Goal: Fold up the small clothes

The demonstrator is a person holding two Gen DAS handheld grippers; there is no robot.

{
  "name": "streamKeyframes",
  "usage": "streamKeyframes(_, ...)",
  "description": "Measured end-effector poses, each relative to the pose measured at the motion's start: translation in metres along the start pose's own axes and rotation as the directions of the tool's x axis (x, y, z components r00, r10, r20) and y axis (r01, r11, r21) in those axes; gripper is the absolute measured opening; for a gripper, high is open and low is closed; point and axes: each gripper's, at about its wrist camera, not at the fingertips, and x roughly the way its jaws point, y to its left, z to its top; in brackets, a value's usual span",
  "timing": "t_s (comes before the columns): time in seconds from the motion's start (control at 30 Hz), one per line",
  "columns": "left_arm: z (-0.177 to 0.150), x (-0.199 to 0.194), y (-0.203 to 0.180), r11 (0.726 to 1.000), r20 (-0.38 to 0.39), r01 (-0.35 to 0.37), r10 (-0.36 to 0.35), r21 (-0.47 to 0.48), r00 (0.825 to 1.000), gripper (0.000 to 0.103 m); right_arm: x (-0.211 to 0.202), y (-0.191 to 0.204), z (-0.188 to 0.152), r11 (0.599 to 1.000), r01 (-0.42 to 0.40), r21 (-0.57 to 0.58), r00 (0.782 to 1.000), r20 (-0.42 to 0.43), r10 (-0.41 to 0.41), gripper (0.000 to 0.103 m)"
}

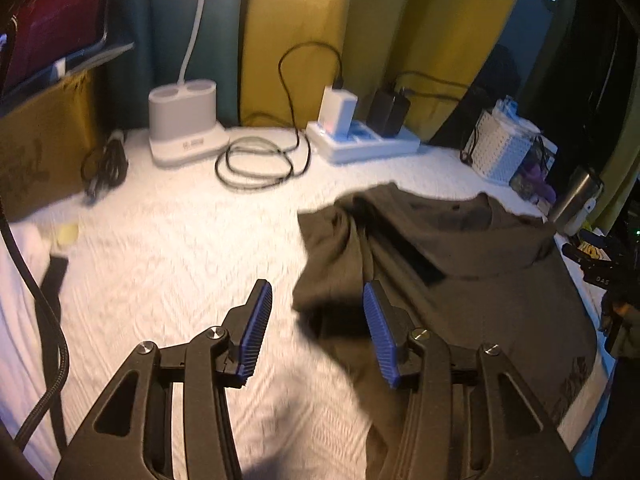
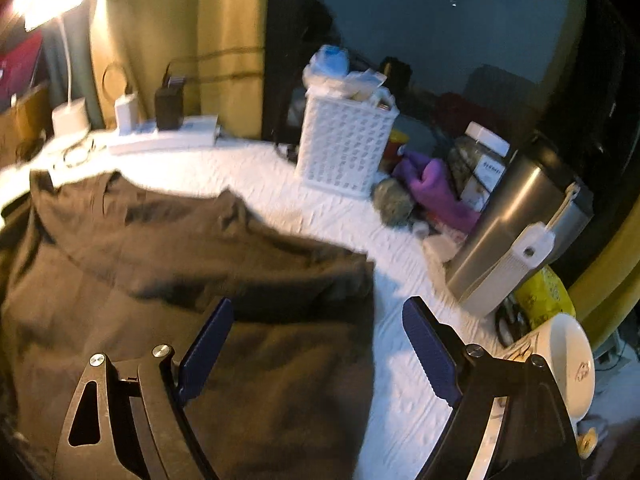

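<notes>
A dark olive-brown T-shirt (image 1: 440, 264) lies on the white textured bedcover (image 1: 168, 264), neck hole toward the far side, its sleeves folded in over the body. My left gripper (image 1: 318, 300) is open and empty above the shirt's left folded edge. The shirt also shows in the right wrist view (image 2: 180, 256). My right gripper (image 2: 318, 316) is open and empty above the shirt's right edge, its left finger over the cloth and its right finger over the bedcover (image 2: 400, 360).
Along the far edge stand a white lamp base (image 1: 182, 122), a coiled black cable (image 1: 260, 160) and a power strip with chargers (image 1: 360, 140). On the right are a white lattice basket (image 2: 346, 142), a steel tumbler (image 2: 516, 232), purple cloth (image 2: 432, 188) and a white mug (image 2: 560, 360).
</notes>
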Motion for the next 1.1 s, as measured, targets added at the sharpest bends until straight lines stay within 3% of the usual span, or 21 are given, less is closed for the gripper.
streamKeyframes(0.2,-0.009,0.006,0.004,1.000,-0.034,-0.013,0.013,0.019,0.999,0.048,0.017,0.024,-0.011,0.987,0.082,-0.135,0.995,-0.043,-0.089,0.088)
streamKeyframes(0.47,0.004,0.034,-0.009,0.994,-0.021,-0.017,0.019,0.111,1.000,0.048,0.040,0.036,0.008,0.971,0.097,-0.220,0.994,-0.032,-0.107,0.088)
streamKeyframes(0.53,0.008,0.045,-0.014,0.986,-0.015,-0.037,0.040,0.163,0.999,0.047,0.048,0.032,0.018,0.972,0.098,-0.212,0.994,-0.025,-0.106,0.088)
streamKeyframes(0.57,0.009,0.049,-0.015,0.983,-0.010,-0.046,0.048,0.180,0.999,0.042,0.050,0.030,0.022,0.973,0.102,-0.208,0.994,-0.019,-0.108,0.088)
streamKeyframes(0.6,0.011,0.053,-0.015,0.980,-0.008,-0.052,0.055,0.191,0.998,0.019,0.054,0.028,0.027,0.973,0.106,-0.203,0.994,-0.014,-0.112,0.088)
streamKeyframes(0.63,0.014,0.056,-0.015,0.979,-0.011,-0.061,0.065,0.196,0.998,0.012,0.059,0.024,0.033,0.974,0.111,-0.197,0.993,-0.008,-0.115,0.088)
streamKeyframes(0.7,0.022,0.059,-0.010,0.979,0.010,-0.081,0.081,0.189,0.997,0.007,0.070,0.016,0.044,0.979,0.111,-0.172,0.994,-0.001,-0.113,0.088)
streamKeyframes(0.93,0.059,0.060,0.019,0.976,0.085,-0.171,0.161,0.133,0.983,0.006,0.105,-0.018,0.074,0.989,0.134,-0.057,0.991,0.005,-0.134,0.088)
streamKeyframes(1.1,0.073,0.057,0.037,0.981,0.087,-0.182,0.176,0.062,0.980,0.008,0.104,-0.039,0.083,0.989,0.148,-0.003,0.989,0.008,-0.148,0.088)
